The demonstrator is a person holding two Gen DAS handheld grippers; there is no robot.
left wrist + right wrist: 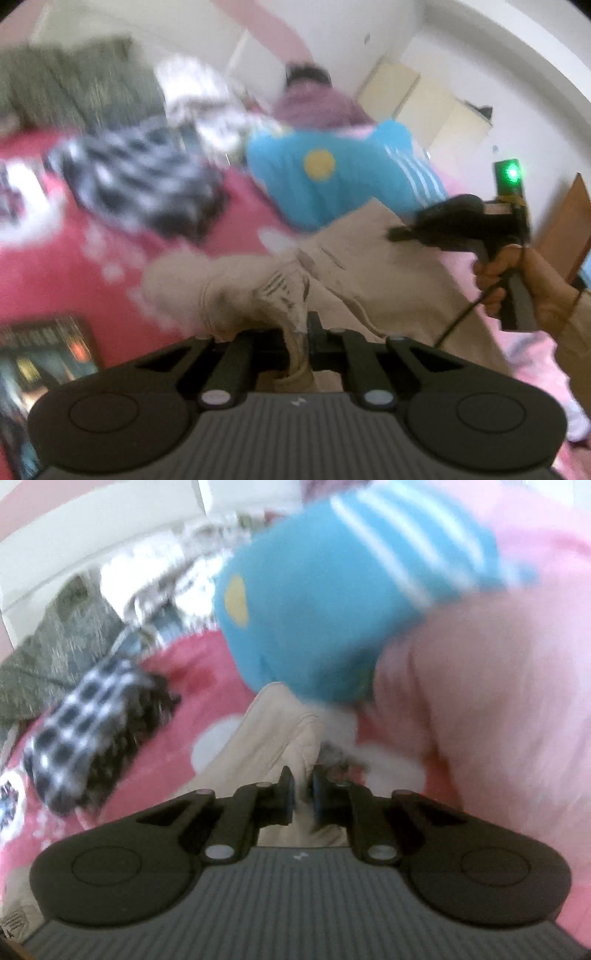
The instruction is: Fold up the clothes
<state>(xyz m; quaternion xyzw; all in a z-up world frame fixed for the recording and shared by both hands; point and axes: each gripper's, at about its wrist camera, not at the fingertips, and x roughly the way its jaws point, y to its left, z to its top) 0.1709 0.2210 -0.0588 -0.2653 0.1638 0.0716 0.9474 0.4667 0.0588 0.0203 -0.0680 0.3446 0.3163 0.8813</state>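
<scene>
A beige garment [369, 266] lies crumpled on the bed. In the left wrist view my left gripper [299, 341] is shut on a bunched fold of it, and the cloth rises in a ridge between the jaws. Further right a hand [517, 284] holds my right gripper [394, 234], its tip at the garment's far edge. In the right wrist view my right gripper [302, 794] is pinched on a strip of the same beige garment [273, 727], whose fabric fills the narrow gap between the blue pads [289, 794]. Both views are blurred.
A blue shirt [332, 177] with a yellow disc and white stripes lies just beyond the beige garment. A black-and-white checked cloth [140, 184] sits to the left on a red blanket [92, 258]. Pink bedding [498, 701] lies to the right, and a grey-green patterned cloth [66, 81] at the back left.
</scene>
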